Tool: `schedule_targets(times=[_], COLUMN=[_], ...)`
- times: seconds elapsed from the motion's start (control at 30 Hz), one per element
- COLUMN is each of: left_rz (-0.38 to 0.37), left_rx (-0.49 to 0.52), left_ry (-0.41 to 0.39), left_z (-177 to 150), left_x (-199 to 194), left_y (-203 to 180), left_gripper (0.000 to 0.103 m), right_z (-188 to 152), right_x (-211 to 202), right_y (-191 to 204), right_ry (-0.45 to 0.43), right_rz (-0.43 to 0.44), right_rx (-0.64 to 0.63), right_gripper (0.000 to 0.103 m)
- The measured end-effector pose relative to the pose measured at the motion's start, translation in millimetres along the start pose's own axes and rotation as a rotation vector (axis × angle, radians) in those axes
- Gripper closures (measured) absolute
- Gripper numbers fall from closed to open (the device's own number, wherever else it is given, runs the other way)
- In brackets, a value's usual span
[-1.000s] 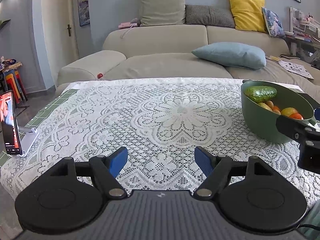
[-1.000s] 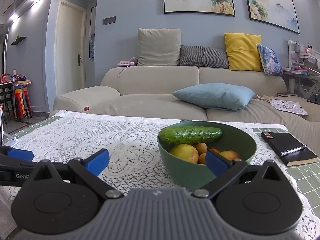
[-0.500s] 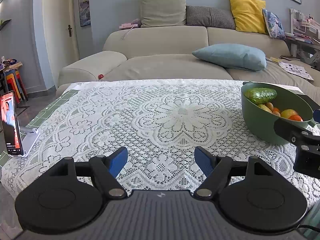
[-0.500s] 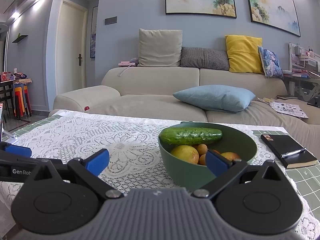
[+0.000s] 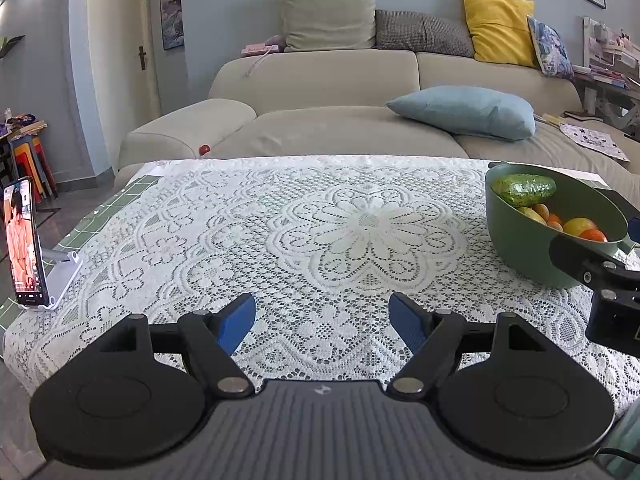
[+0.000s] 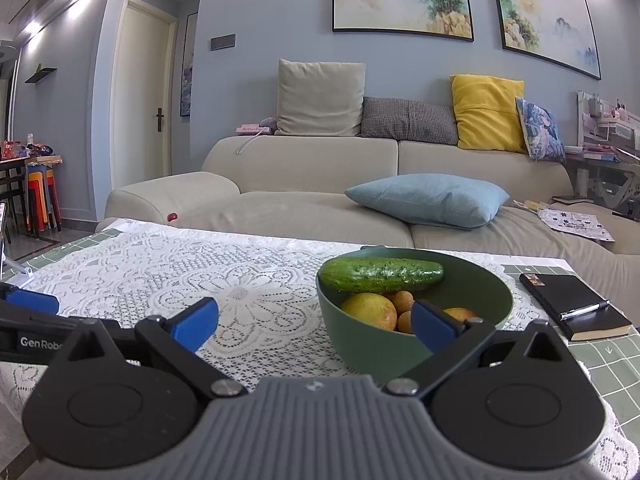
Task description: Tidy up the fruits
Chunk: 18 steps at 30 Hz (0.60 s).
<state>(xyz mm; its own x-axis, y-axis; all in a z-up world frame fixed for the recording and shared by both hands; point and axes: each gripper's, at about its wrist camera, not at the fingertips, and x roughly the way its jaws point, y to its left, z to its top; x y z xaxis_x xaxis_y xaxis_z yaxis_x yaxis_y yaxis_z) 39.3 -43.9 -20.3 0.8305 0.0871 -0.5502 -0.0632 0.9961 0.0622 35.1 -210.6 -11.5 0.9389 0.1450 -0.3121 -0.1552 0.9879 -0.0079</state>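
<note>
A green bowl (image 6: 476, 280) stands on the lace tablecloth (image 6: 240, 280), holding a cucumber (image 6: 382, 275) on top of a yellow-red fruit (image 6: 370, 310) and small orange fruits. The left wrist view shows the same bowl (image 5: 516, 236) at the right, with the cucumber (image 5: 524, 189) and orange and yellow fruits (image 5: 580, 226) inside. My right gripper (image 6: 314, 322) is open and empty, just in front of the bowl's near wall. My left gripper (image 5: 322, 316) is open and empty over bare lace, left of the bowl. The right gripper's body (image 5: 600, 276) shows at that view's right edge.
A phone on a stand (image 5: 24, 248) sits at the table's left edge. A black notebook with a pen (image 6: 576, 304) lies right of the bowl. Behind the table is a beige sofa (image 6: 320, 184) with a blue cushion (image 6: 428, 200). A small red ball (image 5: 205, 149) rests on the sofa.
Both grippers have drawn back and risen slightly, so the table and bowl sit a little lower in view. The jaws stay open and the fruit has not moved.
</note>
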Motion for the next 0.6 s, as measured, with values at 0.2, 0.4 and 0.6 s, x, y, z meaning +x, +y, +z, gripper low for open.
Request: schedule_targets(times=[0.2, 0.4, 0.6], left_rz=[-0.002, 0.0, -0.001], left_rx=[-0.004, -0.012, -0.014], left_ry=[-0.002, -0.001, -0.001], left_z=[-0.1, 0.1, 0.1], left_x=[-1.2, -1.8, -1.9], left_y=[0.9, 2.3, 2.9], left_gripper=[0.014, 0.014, 0.014], right_z=[0.3, 0.5, 0.5], right_x=[0.4, 0.7, 1.0], right_y=[1.0, 1.2, 1.6], right_ry=[-0.002, -0.003, -0.004], right_rz=[-0.004, -0.006, -0.007], right_rx=[-0.005, -0.01, -0.018], right_gripper=[0.004, 0.004, 0.004])
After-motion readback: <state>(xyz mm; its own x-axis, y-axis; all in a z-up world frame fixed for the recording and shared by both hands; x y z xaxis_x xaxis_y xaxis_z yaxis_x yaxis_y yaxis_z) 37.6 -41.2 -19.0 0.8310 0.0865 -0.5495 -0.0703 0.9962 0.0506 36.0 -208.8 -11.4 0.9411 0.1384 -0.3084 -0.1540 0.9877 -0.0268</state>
